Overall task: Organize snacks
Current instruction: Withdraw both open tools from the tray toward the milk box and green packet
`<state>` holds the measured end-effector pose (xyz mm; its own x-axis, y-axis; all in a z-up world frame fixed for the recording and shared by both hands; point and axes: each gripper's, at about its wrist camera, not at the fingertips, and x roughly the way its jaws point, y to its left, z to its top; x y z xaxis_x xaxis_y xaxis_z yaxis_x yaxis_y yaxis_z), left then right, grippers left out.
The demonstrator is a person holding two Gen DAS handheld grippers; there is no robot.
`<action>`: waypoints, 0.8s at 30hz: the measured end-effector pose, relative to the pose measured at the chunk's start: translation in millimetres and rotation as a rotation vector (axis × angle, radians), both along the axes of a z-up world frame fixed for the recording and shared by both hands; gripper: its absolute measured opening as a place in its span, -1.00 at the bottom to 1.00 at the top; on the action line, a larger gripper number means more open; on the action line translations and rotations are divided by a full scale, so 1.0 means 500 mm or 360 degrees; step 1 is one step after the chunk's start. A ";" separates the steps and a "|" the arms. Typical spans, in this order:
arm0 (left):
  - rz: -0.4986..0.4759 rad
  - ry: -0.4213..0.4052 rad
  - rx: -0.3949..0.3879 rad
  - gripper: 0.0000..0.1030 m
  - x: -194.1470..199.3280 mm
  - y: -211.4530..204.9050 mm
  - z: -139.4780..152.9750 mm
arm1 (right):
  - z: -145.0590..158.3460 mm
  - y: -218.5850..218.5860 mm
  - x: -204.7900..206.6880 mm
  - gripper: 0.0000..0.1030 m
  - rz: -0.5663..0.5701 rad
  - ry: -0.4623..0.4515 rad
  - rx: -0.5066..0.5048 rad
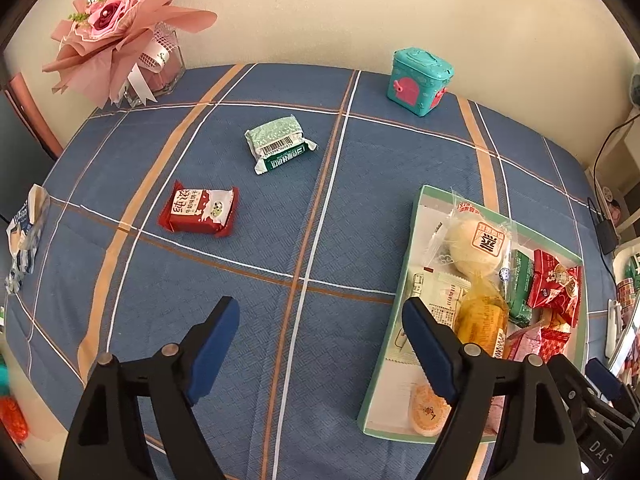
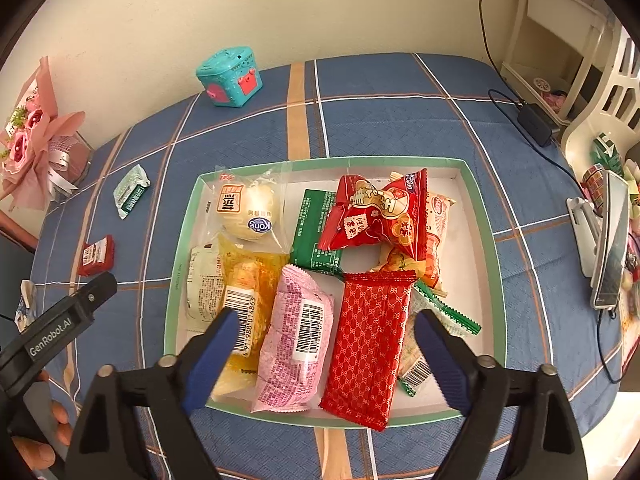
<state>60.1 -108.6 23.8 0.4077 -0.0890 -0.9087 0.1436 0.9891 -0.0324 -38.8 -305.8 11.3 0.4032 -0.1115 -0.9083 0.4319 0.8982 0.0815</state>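
Note:
My left gripper (image 1: 320, 308) stands open over bare blue checked cloth, nothing between its fingers. Ahead of it lie a red snack packet (image 1: 199, 213) and a green-and-white packet (image 1: 280, 145), both loose on the cloth. To its right is the green-rimmed white tray (image 1: 400, 268) holding several snacks. My right gripper (image 2: 326, 316) hangs open over the near end of the tray (image 2: 360, 161). A pink packet (image 2: 296, 344) and a red patterned packet (image 2: 370, 344) lie between its fingers, untouched. Further in are a yellow packet (image 2: 244, 280), a wrapped bun (image 2: 252, 208) and a red bag (image 2: 372, 212).
A teal toy box (image 1: 420, 80) and a pink bouquet (image 1: 116, 20) stand at the back by the wall. A crumpled wrapper (image 1: 24, 236) lies at the left table edge. On the right are a phone on a stand (image 2: 608, 240), a charger (image 2: 536, 122) with cables, and white shelving.

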 end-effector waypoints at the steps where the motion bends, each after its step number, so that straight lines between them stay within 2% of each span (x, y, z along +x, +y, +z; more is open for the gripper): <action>1: -0.0003 -0.0004 0.0005 0.64 0.000 0.000 0.000 | 0.000 0.001 0.000 0.80 0.0003 -0.0002 -0.0004; 3: -0.0007 -0.0010 0.0011 0.67 0.000 0.001 0.000 | -0.001 0.002 0.001 0.85 0.0008 -0.0002 -0.0012; 5: -0.0006 -0.0018 0.0018 0.71 0.000 0.001 0.001 | -0.002 0.004 0.001 1.00 0.0013 -0.0002 -0.0015; 9: -0.0007 -0.0030 0.0018 0.88 0.000 0.003 0.001 | -0.001 0.006 0.001 1.00 0.0017 -0.0016 -0.0027; 18: -0.0012 -0.0087 0.0014 0.88 0.004 0.015 0.009 | 0.001 0.024 0.007 1.00 0.0040 -0.0058 -0.0057; 24: 0.0128 -0.0123 -0.0063 0.88 0.032 0.085 0.018 | 0.012 0.086 0.038 1.00 0.0186 -0.0141 -0.0019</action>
<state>76.4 -66.1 33.0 0.4836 -0.0883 -0.8708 0.0676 0.9957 -0.0635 -19.6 -262.7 17.4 0.4925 -0.0699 -0.8675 0.3159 0.9431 0.1034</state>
